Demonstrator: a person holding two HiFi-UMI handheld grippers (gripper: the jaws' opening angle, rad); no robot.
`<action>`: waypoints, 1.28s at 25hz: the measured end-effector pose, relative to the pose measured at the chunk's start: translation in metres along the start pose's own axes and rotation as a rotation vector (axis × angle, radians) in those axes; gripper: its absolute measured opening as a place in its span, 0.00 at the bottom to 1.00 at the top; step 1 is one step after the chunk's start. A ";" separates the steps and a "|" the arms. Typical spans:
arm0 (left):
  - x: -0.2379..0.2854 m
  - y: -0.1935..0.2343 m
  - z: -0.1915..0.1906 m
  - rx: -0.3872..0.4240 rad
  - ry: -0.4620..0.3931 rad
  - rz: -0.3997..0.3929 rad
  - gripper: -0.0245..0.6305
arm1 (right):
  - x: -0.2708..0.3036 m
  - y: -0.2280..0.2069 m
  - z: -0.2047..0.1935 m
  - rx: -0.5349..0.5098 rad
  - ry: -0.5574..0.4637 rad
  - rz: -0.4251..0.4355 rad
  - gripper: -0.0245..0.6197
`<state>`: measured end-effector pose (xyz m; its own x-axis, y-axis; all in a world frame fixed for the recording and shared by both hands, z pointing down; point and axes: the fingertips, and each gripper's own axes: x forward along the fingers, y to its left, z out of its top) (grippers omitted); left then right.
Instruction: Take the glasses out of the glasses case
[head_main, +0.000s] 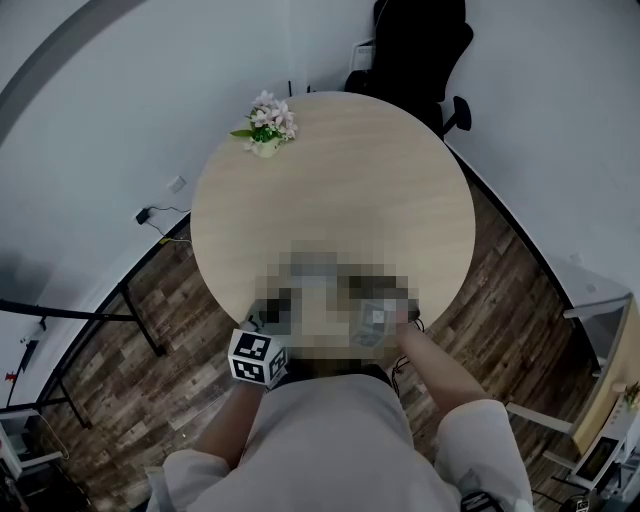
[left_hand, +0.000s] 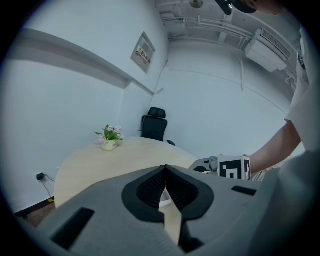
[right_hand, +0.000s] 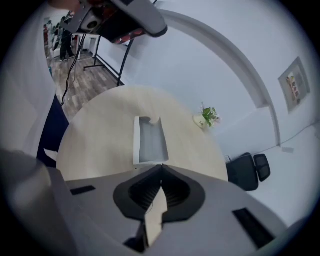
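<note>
In the right gripper view a white glasses case (right_hand: 149, 140) with a grey face lies flat on the round wooden table (right_hand: 100, 140), just beyond my right gripper (right_hand: 161, 166). That gripper hangs above the table, shut, with nothing between its jaws. I see no glasses. My left gripper (left_hand: 165, 168) is also shut and empty, its jaw tips touching over the table's near edge. Its marker cube (head_main: 255, 358) shows at the table's near rim in the head view. A mosaic patch hides the case and both sets of jaws there. The right gripper's marker cube (left_hand: 233, 168) shows to the right in the left gripper view.
A small pot of flowers (head_main: 268, 125) stands at the table's far left edge. A black office chair (head_main: 415, 50) sits behind the table. Bare tabletop (head_main: 340, 180) stretches between the flowers and the near side. Metal stands (right_hand: 107, 55) are on the wooden floor.
</note>
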<state>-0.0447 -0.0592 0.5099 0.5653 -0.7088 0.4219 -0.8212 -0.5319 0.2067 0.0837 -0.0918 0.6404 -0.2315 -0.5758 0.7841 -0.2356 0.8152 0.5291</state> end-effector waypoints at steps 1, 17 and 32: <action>-0.003 0.003 0.003 -0.001 -0.009 0.004 0.05 | -0.006 -0.004 0.006 0.035 -0.017 -0.011 0.06; -0.053 0.007 0.060 0.180 -0.157 0.057 0.05 | -0.151 -0.073 0.093 0.731 -0.514 -0.178 0.06; -0.112 -0.029 0.092 0.219 -0.309 0.066 0.05 | -0.253 -0.057 0.093 0.935 -0.676 -0.319 0.06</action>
<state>-0.0772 -0.0067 0.3756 0.5362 -0.8333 0.1347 -0.8394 -0.5432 -0.0193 0.0682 0.0018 0.3815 -0.4215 -0.8882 0.1829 -0.9027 0.4301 0.0084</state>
